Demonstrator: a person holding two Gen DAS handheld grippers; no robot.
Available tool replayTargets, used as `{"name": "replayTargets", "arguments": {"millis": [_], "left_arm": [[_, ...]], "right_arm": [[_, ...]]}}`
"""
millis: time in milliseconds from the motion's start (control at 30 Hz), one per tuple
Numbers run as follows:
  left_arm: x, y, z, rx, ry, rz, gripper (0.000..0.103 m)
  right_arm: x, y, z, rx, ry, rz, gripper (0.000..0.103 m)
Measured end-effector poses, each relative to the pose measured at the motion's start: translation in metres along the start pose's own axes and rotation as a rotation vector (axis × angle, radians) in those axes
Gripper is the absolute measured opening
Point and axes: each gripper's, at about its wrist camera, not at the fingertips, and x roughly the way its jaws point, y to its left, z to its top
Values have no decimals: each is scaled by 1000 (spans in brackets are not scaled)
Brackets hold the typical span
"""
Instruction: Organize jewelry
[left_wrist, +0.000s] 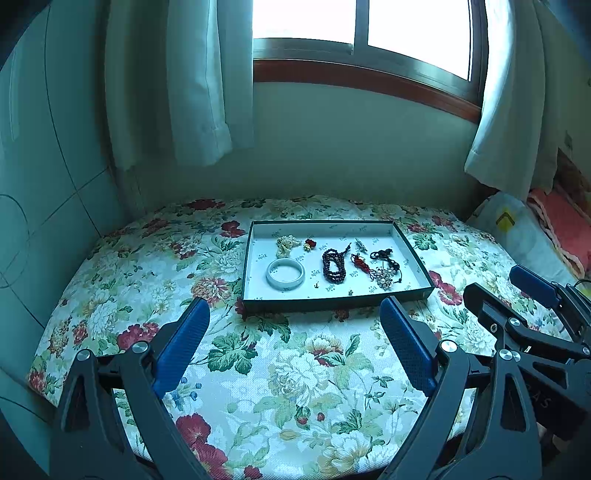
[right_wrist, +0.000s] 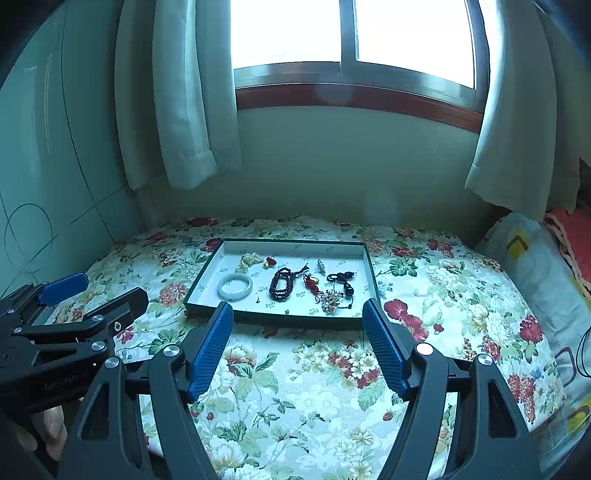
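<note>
Light source: wide wood-framed window (left_wrist: 362, 40) at top centre of both views, glass blown out to plain white; pale hanging curtains (right_wrist: 184, 110) backlit, edges glowing; overall cast cool blue-green, room dim beside the panes; flowered cloth surface (left_wrist: 295, 369) evenly lit, shadows soft and faint; focus sharp at centre; heavy fisheye bowing, straight lines curved toward the borders; corners vignetted to black.

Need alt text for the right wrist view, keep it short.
A shallow dark-rimmed tray on a floral tablecloth holds jewelry: a pale jade bangle, a dark red bead bracelet and smaller pieces. The right gripper hangs open and empty before it, the left gripper beside.
</note>
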Motion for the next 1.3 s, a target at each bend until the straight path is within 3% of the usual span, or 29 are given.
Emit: {"name": "replayTargets", "arguments": {"millis": [1033,1300], "left_arm": [[5,-1,0,-7,7,0,93],[21,3,-6,-24,47,-3,93]], "right_arm": [[1,1,2,-10,1,2,71],[11,-3,-2,-1,21,-2,71]]}}
